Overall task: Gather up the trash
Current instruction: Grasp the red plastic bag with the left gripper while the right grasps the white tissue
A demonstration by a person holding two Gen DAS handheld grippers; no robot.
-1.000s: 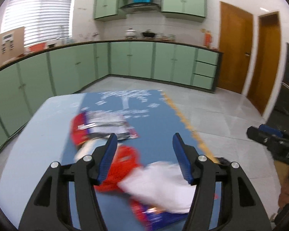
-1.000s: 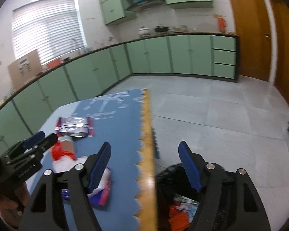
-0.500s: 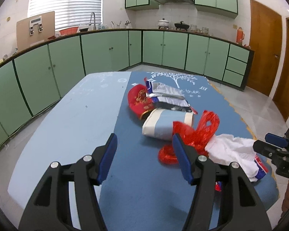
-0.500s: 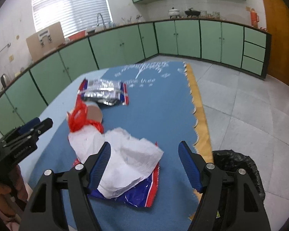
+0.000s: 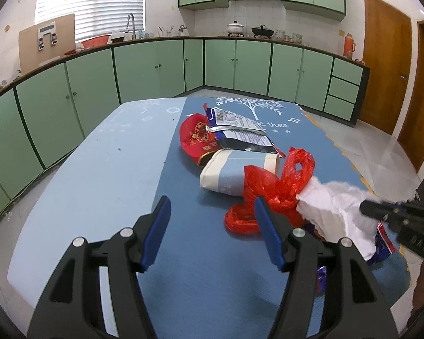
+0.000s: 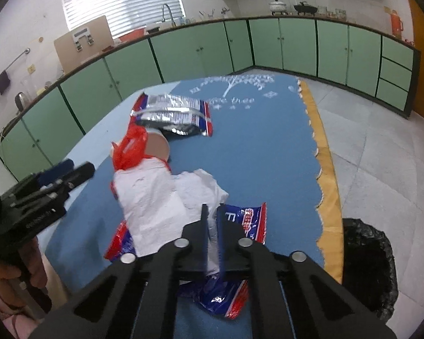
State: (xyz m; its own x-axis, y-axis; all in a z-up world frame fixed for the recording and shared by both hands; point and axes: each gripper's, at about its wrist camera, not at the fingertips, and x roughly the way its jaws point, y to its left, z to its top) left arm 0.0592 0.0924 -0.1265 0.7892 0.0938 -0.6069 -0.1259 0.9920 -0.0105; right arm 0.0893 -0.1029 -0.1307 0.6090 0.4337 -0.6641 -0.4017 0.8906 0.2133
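In the left wrist view the left gripper point(image 5: 212, 226) hangs over bare blue cloth on the tabletop point(image 5: 99, 175) with its fingers point(image 5: 155, 231) wide apart and nothing between them, much as it did half a second ago, though the litter now sits a little farther to its right. That litter is a red plastic bag point(image 5: 271, 189), a white tissue point(image 5: 333, 212), a pale carton point(image 5: 234, 172), a round red packet point(image 5: 196, 138) and a silver wrapper point(image 5: 240, 127), heaped together on the cloth. At the right edge the right gripper point(image 5: 393, 212) has reached into the tissue, where half a second ago it hung just short of it. In the right wrist view the change is plain: the right gripper point(image 6: 212, 220), which stood wide open above the tissue point(image 6: 161, 197) half a second ago, has now drawn its fingers point(image 6: 204, 234) narrow, pinching a fold of white tissue at its near edge, above a red-and-blue wrapper point(image 6: 246, 220) that lies flat under it. The black bin point(image 6: 367, 265) stands on the floor just past the tabletop's yellow fringe, to the right of the gripper. The grip looks made, so the likely next step is to lift the tissue and carry it to the bin; the thin paper may tear or drag the wrapper along.
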